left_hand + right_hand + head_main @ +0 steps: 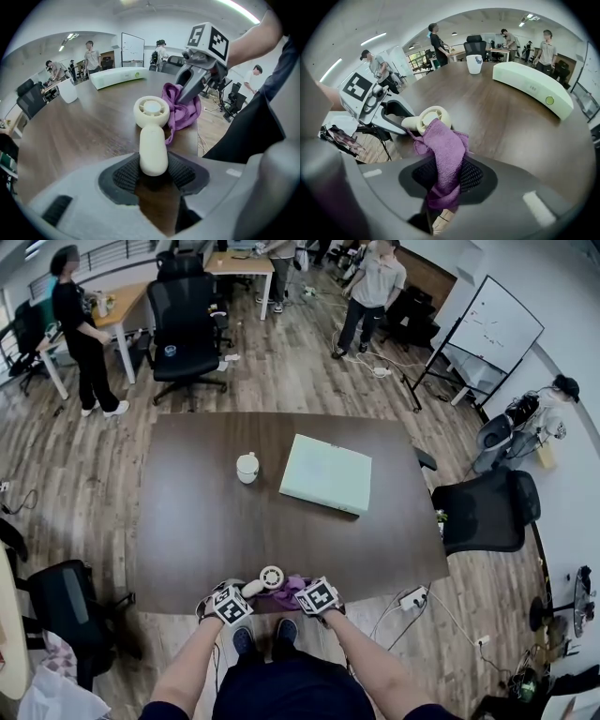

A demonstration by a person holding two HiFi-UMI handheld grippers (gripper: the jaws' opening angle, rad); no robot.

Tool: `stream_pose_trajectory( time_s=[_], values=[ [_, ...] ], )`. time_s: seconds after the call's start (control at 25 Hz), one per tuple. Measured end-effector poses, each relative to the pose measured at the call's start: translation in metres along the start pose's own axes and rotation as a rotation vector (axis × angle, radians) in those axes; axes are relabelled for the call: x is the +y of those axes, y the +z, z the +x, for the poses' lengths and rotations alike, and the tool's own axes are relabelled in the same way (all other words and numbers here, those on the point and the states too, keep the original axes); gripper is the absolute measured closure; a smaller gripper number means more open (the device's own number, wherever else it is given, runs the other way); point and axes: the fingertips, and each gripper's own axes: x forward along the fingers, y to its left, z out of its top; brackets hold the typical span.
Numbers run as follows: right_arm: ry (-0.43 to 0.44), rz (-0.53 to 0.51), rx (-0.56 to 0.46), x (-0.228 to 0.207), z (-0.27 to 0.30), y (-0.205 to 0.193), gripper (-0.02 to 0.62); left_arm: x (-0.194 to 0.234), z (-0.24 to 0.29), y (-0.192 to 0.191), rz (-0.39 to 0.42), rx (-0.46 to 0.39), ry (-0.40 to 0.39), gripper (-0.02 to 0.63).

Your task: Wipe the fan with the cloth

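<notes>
**Even office light, heavy fisheye bend**

Overhead, ceiling strip lights [372,38] wash the room in bright, even white; shadows stay soft and faint. A pale sheen lies across the brown surface [197,521] in both gripper views, with no hard glare. The head view bows floorboards and walls toward its edges. Each gripper view sits inside a round frame with black corners, and straight lines curve hard at the rim. The grey bodies of the left tongs [153,171] and the right tongs [447,176] smear out of focus close to the lens; the fan [151,112] and purple cloth [443,145] read sharp. Distant figures are small and soft.
</notes>
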Motion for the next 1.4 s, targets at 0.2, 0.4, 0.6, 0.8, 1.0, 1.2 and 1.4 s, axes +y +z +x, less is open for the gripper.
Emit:
stream_pose_trajectory(
  time_s=[0.2, 0.4, 0.6, 0.8, 1.0, 1.2, 1.4],
  values=[
    [-0.025, 0.017, -0.006, -0.013, 0.001, 0.012, 0.485, -0.002, -0.001, -0.001, 0.003, 0.006, -0.001, 0.423],
    [-0.044, 0.017, -0.015, -0.023, 0.001, 0.031, 0.485, -0.002, 0.000, -0.002, 0.011, 0.006, -0.004, 0.423],
    [-0.041, 0.022, -0.028, -0.028, 0.004, 0.055, 0.485, -0.003, -0.001, 0.000, 0.010, 0.002, -0.011, 0.423],
    [-0.040, -0.010, -0.031, -0.026, 0.011, 0.074, 0.485, 0.000, 0.000, -0.002, 0.014, 0.007, -0.008, 0.423],
    [-0.037, -0.044, -0.029, -0.022, 0.017, 0.086, 0.485, -0.003, -0.001, 0.001, 0.018, 0.003, -0.026, 0.423],
    [-0.040, -0.084, -0.044, -0.015, 0.019, 0.100, 0.485, 0.000, -0.001, -0.003, 0.015, 0.015, -0.022, 0.423],
    [-0.011, -0.100, -0.099, -0.006, 0.013, 0.112, 0.485, 0.000, -0.001, -0.004, 0.029, 0.017, -0.032, 0.423]
  ],
)
